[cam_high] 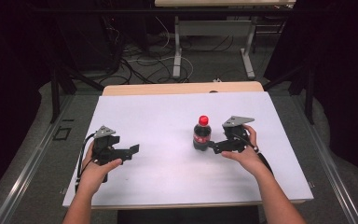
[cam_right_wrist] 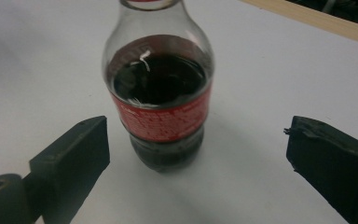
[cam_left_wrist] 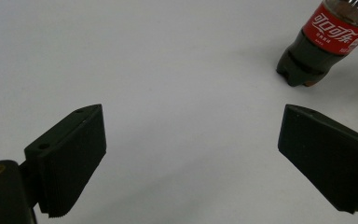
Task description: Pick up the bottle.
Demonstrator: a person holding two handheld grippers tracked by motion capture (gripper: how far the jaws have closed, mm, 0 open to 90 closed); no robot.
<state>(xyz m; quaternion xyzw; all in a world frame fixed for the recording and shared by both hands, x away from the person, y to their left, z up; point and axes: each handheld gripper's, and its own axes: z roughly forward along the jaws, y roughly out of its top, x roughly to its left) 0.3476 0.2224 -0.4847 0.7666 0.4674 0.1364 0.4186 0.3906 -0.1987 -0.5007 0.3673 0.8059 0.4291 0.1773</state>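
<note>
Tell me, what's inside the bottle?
Dark drink fills the bottle up to its shoulder, with clear space above. The red label hides the drink behind it.

Desk (cam_high: 168, 112): you face a white, matte top with a bare wooden strip along the far edge | Load: one cola bottle (cam_high: 202, 134), red cap and red label, standing upright right of centre, base touching the white surface | Contents: dark liquid, partly filled.
</note>
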